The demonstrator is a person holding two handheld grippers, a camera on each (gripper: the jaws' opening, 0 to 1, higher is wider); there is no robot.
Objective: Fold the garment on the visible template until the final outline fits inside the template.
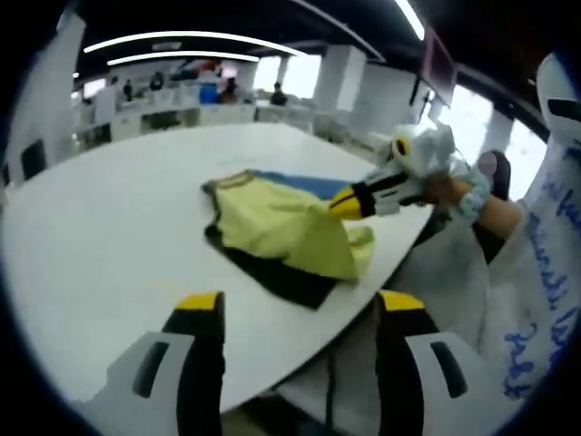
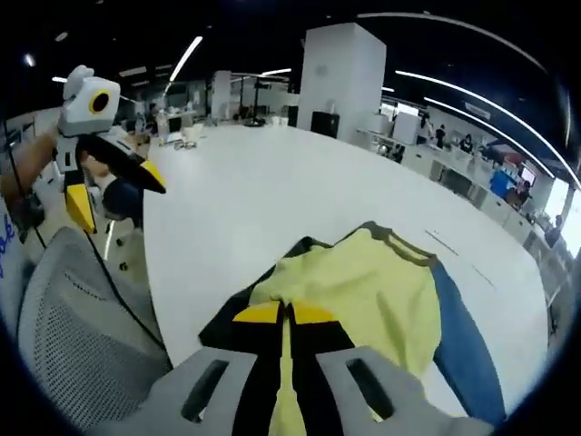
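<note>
A yellow garment point(image 1: 286, 232) with black trim lies bunched near the edge of the white table point(image 1: 109, 236). A blue sheet point(image 1: 300, 184) lies under its far side. My right gripper point(image 1: 347, 203) comes in from the right, shut on a raised fold of the yellow cloth. In the right gripper view, its own jaws point(image 2: 285, 314) are closed with the yellow garment point(image 2: 372, 291) pinched between them, and the blue sheet point(image 2: 463, 341) runs along the right. My left gripper point(image 1: 300, 309) is open and holds nothing. It hangs past the table edge, also seen upper left point(image 2: 116, 193).
A grey mesh chair point(image 2: 64, 309) stands beside the table edge. A person's hand point(image 1: 458, 193) and a white sleeve with blue writing point(image 1: 536, 272) are at the right. Desks and people fill the far office. The table point(image 2: 272, 191) stretches bare beyond the garment.
</note>
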